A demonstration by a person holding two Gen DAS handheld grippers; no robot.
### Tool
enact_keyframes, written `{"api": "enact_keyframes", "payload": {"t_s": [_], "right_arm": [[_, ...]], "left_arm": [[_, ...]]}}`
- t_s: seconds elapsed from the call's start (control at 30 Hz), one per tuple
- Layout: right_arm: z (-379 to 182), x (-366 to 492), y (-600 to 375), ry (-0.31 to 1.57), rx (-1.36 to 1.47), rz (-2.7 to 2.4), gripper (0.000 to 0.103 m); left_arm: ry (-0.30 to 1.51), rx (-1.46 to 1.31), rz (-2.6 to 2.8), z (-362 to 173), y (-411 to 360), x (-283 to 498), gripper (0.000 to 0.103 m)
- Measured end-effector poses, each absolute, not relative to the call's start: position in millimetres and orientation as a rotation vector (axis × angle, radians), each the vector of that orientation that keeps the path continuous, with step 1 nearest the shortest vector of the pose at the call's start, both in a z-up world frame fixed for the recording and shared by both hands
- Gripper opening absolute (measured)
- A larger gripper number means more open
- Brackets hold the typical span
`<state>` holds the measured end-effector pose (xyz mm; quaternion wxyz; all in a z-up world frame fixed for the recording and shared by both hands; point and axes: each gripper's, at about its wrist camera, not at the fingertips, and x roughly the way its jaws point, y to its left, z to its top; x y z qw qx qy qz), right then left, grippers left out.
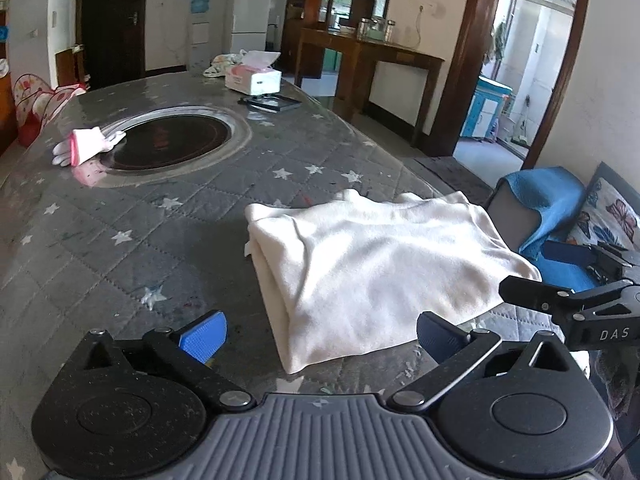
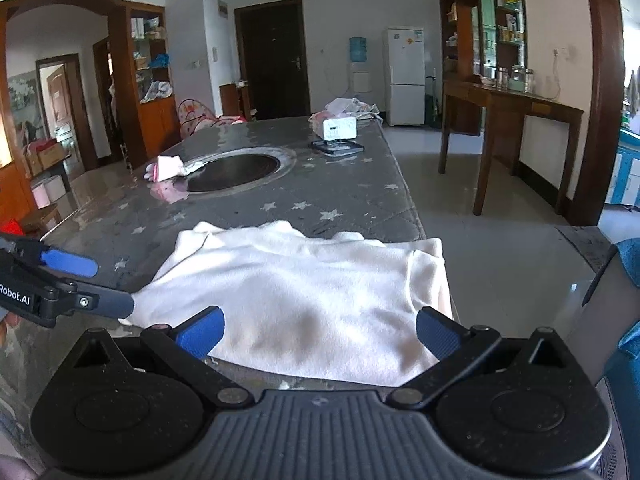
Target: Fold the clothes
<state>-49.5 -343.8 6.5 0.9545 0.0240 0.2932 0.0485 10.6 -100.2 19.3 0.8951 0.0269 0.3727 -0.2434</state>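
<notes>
A: The white cloth (image 1: 372,276) lies folded on the grey star table (image 1: 120,216), near its edge.
B: What else?
A: From the left: a glove (image 1: 86,146), a round dark plate (image 1: 168,144), a tissue box (image 1: 254,76). A fridge (image 1: 250,12) stands behind.
B: And the grippers?
A: The left gripper (image 1: 320,334) and right gripper (image 2: 320,330) are both wide open, holding nothing.

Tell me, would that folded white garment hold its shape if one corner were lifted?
Probably not. The garment looks soft and creased, with its layers sagging at the folded edge, so a lifted corner would likely droop and the fold open. It seems light for its size. On the glossy table it might slide rather than stay put.
</notes>
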Motion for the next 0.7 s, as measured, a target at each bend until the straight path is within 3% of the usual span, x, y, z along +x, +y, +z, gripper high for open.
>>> {"api": "enact_keyframes", "payload": {"t_s": [0.7], "right_arm": [[22.1,-81.6,-332.8,0.525,0.099,0.096,0.103]], "left_arm": [[0.707,0.118,-0.418,33.1,-94.1,-26.9,0.103]]}}
